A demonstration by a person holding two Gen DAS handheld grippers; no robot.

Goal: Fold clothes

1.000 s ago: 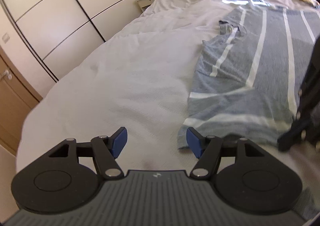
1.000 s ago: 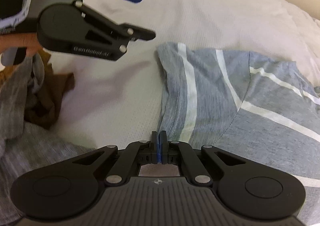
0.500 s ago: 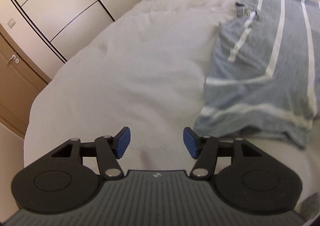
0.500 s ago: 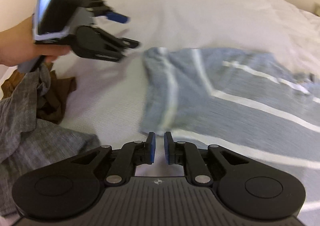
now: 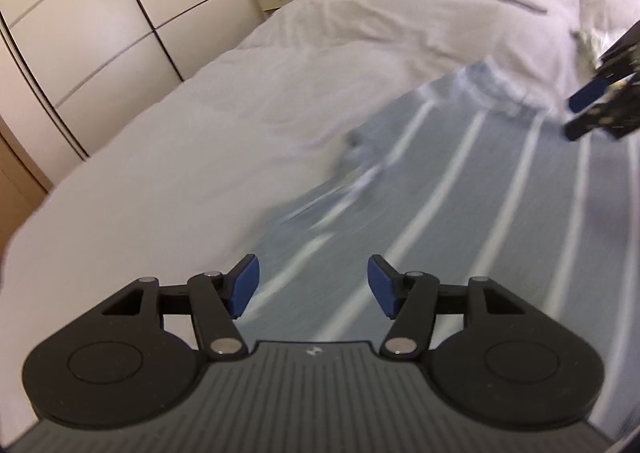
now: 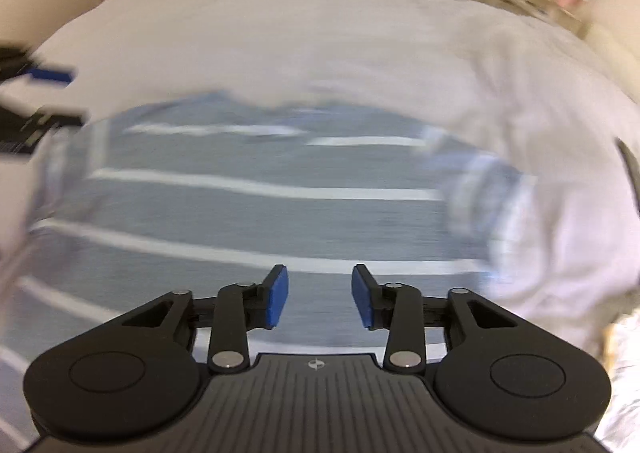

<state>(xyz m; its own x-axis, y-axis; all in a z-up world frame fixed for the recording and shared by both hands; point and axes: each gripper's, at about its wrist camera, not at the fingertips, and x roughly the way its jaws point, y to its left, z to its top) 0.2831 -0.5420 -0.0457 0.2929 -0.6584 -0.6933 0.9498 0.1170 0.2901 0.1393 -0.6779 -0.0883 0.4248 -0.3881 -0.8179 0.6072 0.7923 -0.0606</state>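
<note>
Big white bed [image 5: 240,125], blue striped shirt [image 6: 240,213] spread flat on it. Looks mid-reposition between folds. Left gripper [image 5: 312,285] is released and empty; right gripper [image 6: 316,295] is opening, nothing between its pads. Next, I'd guess: grab an edge.

We see one garment, a grey-blue shirt [image 5: 460,221] with thin white stripes. It lies spread out mostly flat on the white bed [image 5: 208,125]. In the left wrist view it runs from 6 o'clock toward 2 o'clock, with a rumpled fold near the middle. The pictures are blurred.
</note>
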